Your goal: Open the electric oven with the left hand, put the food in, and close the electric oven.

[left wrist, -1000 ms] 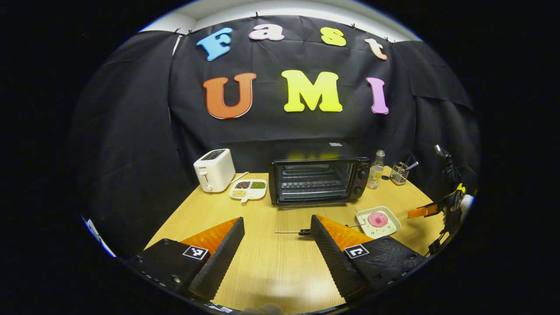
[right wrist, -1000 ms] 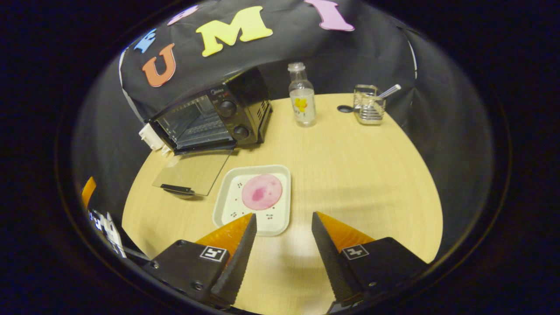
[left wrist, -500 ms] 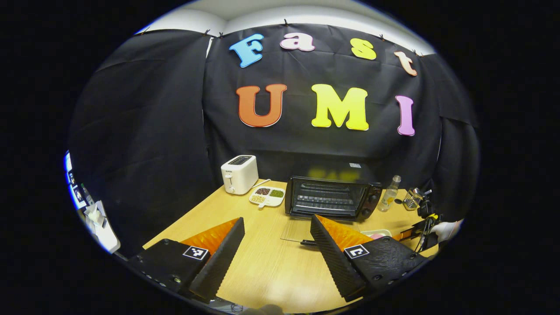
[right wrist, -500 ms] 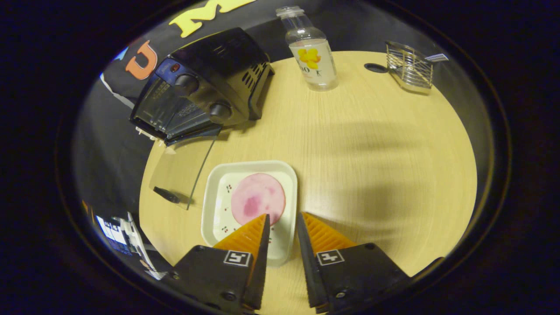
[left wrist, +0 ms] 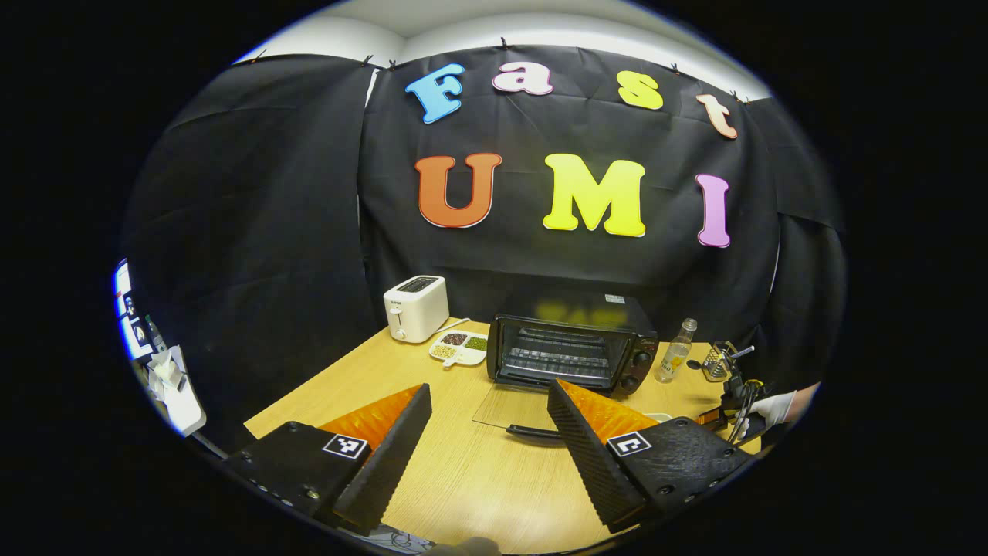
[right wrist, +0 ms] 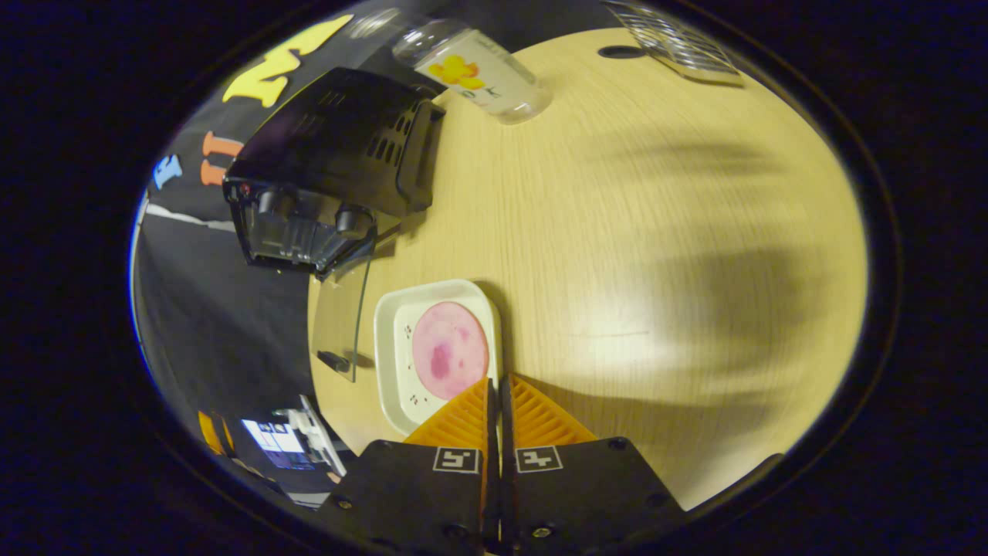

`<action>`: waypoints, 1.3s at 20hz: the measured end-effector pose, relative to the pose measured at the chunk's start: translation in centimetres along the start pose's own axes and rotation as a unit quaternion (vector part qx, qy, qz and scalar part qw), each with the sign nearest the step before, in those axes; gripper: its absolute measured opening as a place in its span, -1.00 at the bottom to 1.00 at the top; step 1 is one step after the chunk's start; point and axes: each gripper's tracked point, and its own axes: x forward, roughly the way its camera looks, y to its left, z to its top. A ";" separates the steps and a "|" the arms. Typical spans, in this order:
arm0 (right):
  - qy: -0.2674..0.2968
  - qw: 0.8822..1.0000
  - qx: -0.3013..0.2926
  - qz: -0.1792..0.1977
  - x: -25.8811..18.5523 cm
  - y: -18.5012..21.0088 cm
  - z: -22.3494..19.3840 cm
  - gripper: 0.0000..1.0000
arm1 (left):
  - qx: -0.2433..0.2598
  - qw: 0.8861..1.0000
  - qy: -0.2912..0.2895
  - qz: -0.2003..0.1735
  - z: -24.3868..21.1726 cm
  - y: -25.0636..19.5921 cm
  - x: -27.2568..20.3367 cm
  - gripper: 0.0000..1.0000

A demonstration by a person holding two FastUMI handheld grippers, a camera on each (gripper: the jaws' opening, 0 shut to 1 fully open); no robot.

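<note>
The black electric oven (left wrist: 571, 351) stands at the back of the table, its glass door (left wrist: 513, 405) folded down flat with the handle (left wrist: 532, 432) nearest me. My left gripper (left wrist: 488, 390) hovers open over the table in front of the door, holding nothing. In the right gripper view a white plate (right wrist: 386, 347) carrying a round pink slice of food (right wrist: 449, 349) lies beside the lowered door (right wrist: 343, 309) of the oven (right wrist: 324, 177). My right gripper (right wrist: 494, 380) is shut on the plate's near right rim.
A white toaster (left wrist: 415, 307) and a divided dish of grains (left wrist: 461, 347) sit left of the oven. A small bottle (left wrist: 674, 361) and a wire holder (left wrist: 722, 359) stand to its right. A gloved hand (left wrist: 772, 405) shows at the far right. The table's near edge runs under my left gripper.
My right gripper dropped to the plate and its fingers went from open to shut on the rim. My left gripper drew back from the open oven door.
</note>
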 end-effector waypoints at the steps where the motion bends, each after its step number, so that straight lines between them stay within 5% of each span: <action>1: -0.013 0.999 0.023 0.018 0.0 -0.1 0.1 -0.92 | 0.002 1.000 0.003 -0.001 0.0 -0.3 -0.2 0.94; 8: -0.139 0.971 0.178 0.074 -1.4 -0.4 0.2 -0.92 | 0.032 0.999 0.002 -0.026 1.6 -1.5 -0.3 0.94; 13: -0.189 0.955 0.217 0.073 -4.1 0.3 -1.6 -0.92 | 0.050 0.997 -0.007 -0.050 1.9 -1.0 0.0 0.94; 21: -0.296 0.921 0.243 0.075 -6.2 10.0 -6.5 -0.93 | 0.046 0.995 -0.031 -0.080 1.4 5.1 -2.7 0.94; 26: -0.327 0.895 0.296 0.066 -2.9 15.6 -10.7 -0.93 | 0.053 0.994 -0.029 -0.087 0.2 11.1 -4.9 0.94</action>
